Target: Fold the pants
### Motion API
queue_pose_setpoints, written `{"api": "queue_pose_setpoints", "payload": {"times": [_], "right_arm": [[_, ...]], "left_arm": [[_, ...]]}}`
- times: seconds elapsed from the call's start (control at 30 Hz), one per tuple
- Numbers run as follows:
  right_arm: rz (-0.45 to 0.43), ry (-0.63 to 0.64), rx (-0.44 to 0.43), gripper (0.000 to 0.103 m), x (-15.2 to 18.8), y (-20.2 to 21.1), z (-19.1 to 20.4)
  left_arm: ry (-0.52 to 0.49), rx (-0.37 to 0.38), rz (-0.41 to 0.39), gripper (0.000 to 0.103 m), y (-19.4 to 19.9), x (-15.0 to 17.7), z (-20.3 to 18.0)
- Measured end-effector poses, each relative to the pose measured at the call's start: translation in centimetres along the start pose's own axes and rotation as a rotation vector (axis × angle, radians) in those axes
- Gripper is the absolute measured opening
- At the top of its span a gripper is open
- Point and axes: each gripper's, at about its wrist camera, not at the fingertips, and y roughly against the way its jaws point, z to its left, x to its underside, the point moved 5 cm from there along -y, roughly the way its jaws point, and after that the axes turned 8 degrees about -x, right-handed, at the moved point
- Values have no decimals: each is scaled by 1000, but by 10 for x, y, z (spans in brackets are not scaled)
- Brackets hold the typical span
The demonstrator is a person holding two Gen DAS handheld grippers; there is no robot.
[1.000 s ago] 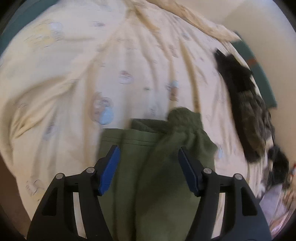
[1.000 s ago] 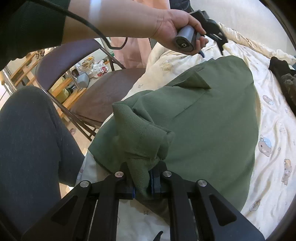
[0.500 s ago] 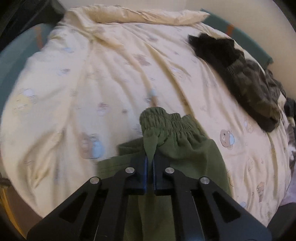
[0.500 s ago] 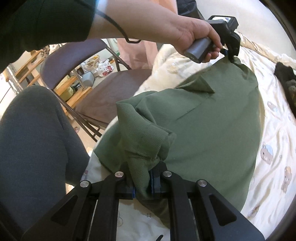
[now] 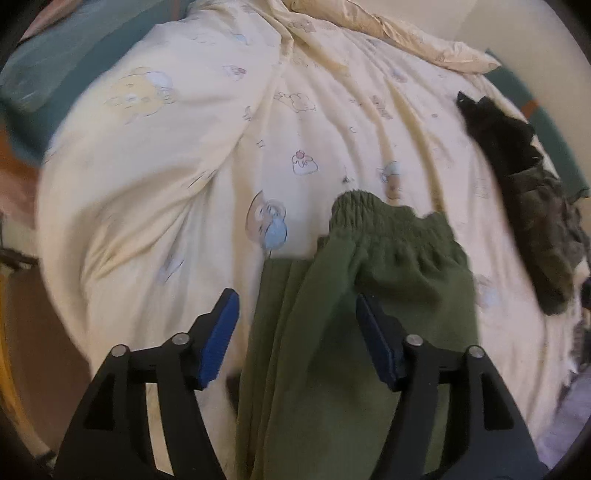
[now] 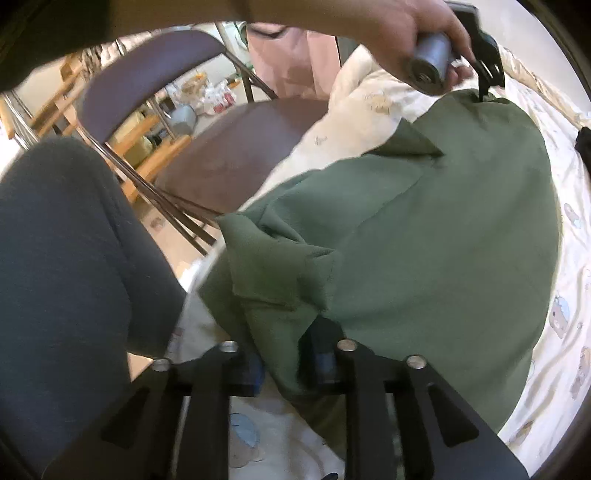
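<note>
Olive green pants (image 5: 369, 332) lie on a pale yellow quilt (image 5: 184, 184), their gathered waistband (image 5: 388, 225) towards the far side. My left gripper (image 5: 295, 314) hangs just above them. Its jaws are opening and its blue pads (image 5: 221, 332) stand wide apart, pressing on nothing. In the right wrist view the pants (image 6: 443, 240) spread across the bed, with a bunched end (image 6: 280, 273) near me. My right gripper (image 6: 288, 354) has this bunch between its jaws, which are opening and look clear of the cloth. A hand (image 6: 417, 29) holds the left gripper (image 6: 487, 85) at the pants' far edge.
A heap of dark clothes (image 5: 535, 221) lies on the quilt's right side. A brown folding chair (image 6: 221, 155) stands beside the bed. The person's leg in dark trousers (image 6: 74, 277) fills the left of the right wrist view. A cluttered wooden shelf (image 6: 147, 140) is behind the chair.
The left gripper, shut on the waistband half a second ago, has opened and let it drop. The right gripper's jaws, shut on the bunched end before, have parted.
</note>
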Motion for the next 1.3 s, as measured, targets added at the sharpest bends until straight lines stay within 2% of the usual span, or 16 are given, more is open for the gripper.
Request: {"api": "queue_pose_setpoints", "payload": {"times": [0.03,0.07,0.13,0.17,0.23,0.43,0.53,0.7,0.87,0.93,1.03,1.23,1.27,1.3], "right_arm": [[-15,-13,-27,41,0,5,1],[-25,-20,-37,45,1,7,1],[-59,-28,-60,59,1,15,5],[-68,-26,-63,61,2,18,7],[-85,-14,-73,61,4,28,16],[-166,-36,-63,63,17,72,22],[-221,-72,-20,68,25,101,7],[-274,-132,63,68,41,139,-28],[-354,-270,123,68,60,171,-80],[-381,-408,122,68,66,175,-110],[-418,-583,52,69,78,175,-139],[-284,-632,34,69,92,141,-147],[-281,-621,32,69,91,138,-145],[-279,-608,37,69,88,136,-143]], "left_arm": [[-6,2,-15,63,14,7,2],[-16,-1,-36,65,28,14,5],[-40,-45,-82,78,54,30,8],[-46,-74,-106,81,67,41,11],[-49,-86,-134,87,84,61,14],[6,-38,-119,87,115,123,20],[41,-22,-142,87,137,160,25],[37,-33,-197,87,168,205,27],[55,-64,-232,87,185,232,36],[56,-68,-201,87,178,241,38],[112,-51,-122,87,162,261,48],[192,-49,46,87,132,298,73],[183,-27,79,84,127,303,72],[182,29,109,69,123,309,68]]}}
